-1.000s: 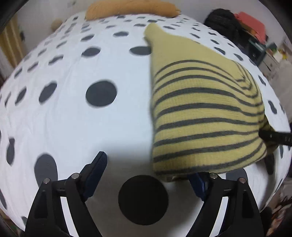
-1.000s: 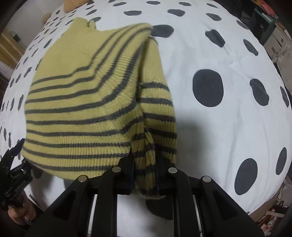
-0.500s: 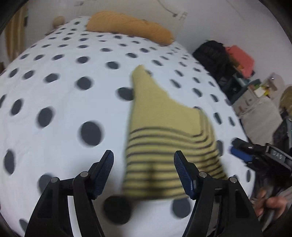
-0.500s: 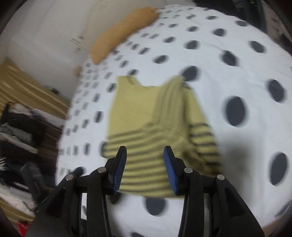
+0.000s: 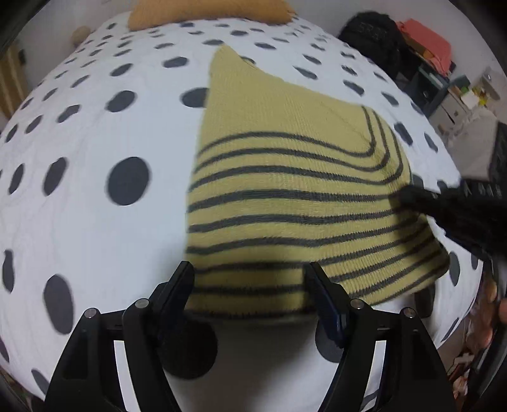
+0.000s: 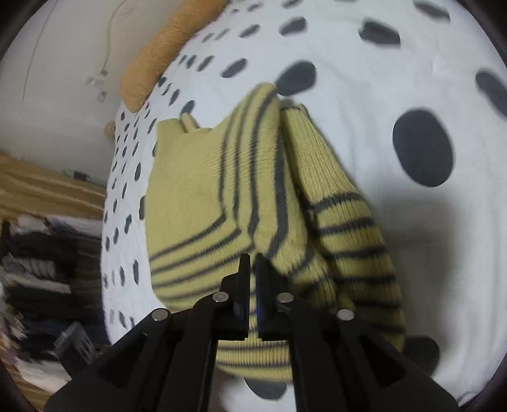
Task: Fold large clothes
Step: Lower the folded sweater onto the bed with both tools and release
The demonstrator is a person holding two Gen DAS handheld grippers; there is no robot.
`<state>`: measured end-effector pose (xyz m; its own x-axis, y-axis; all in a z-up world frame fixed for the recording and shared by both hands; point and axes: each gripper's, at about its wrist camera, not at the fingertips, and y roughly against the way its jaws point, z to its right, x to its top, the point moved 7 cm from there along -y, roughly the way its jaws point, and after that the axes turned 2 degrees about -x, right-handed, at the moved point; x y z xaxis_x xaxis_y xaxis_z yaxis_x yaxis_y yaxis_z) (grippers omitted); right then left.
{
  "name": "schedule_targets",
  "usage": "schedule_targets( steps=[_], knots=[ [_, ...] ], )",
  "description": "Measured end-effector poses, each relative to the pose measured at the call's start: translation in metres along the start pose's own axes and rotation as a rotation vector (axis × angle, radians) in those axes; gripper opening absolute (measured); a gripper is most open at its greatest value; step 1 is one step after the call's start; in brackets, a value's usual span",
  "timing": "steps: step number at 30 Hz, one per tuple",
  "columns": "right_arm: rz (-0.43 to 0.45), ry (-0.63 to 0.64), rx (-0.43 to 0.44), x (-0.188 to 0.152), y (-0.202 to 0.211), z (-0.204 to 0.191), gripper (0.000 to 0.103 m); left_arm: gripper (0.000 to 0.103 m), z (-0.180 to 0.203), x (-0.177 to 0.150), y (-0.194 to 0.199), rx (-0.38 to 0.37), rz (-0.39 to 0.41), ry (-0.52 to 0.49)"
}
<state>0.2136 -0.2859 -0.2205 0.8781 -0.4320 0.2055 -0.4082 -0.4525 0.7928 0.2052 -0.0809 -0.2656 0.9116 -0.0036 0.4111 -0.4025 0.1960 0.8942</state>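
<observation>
Striped knit sweater (image 5: 285,196), part-folded on spotted bed (image 5: 95,222); soft, limp, likely light; best taken at hem corners; left tongs (image 5: 250,298) spread, empty; right tongs (image 6: 252,279) just pressed together, empty.

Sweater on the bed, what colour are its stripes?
Dark grey stripes on the yellow sweater; clearest in the left wrist view.

Sweater (image 5: 285,202) is mustard yellow w/ thin dark grey stripes, plain yellow toward the top. Bed cover (image 5: 95,228) under it: white w/ big dark grey dots. Orange-tan pillow (image 5: 209,11) behind the sweater.
</observation>
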Motion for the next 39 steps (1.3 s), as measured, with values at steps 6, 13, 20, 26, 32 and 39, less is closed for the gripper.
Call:
schedule_targets(
  steps=[6,13,20,26,32,39],
  knots=[
    [-0.104,0.163,-0.220,-0.040,-0.022,0.012,0.000,0.089,-0.027,-0.029,-0.027,0.042,-0.111,0.097],
    [-0.036,0.096,-0.200,-0.033,0.016,0.028,0.003,0.081,-0.046,-0.029,0.019,0.032,-0.076,0.160],
    [0.040,0.198,-0.145,0.003,0.018,-0.024,0.003,0.079,-0.011,0.048,0.056,-0.027,0.070,0.107],
    [-0.056,0.222,-0.249,0.014,-0.034,-0.014,0.001,0.080,0.034,0.080,0.035,-0.109,0.062,0.062],
    [-0.071,0.092,-0.138,0.021,-0.029,0.020,0.000,0.086,0.002,0.061,-0.032,0.000,-0.074,0.180],
    [-0.001,0.228,-0.209,-0.009,0.003,-0.009,0.026,0.084,-0.001,0.052,0.023,-0.007,0.034,0.160]
  ],
)
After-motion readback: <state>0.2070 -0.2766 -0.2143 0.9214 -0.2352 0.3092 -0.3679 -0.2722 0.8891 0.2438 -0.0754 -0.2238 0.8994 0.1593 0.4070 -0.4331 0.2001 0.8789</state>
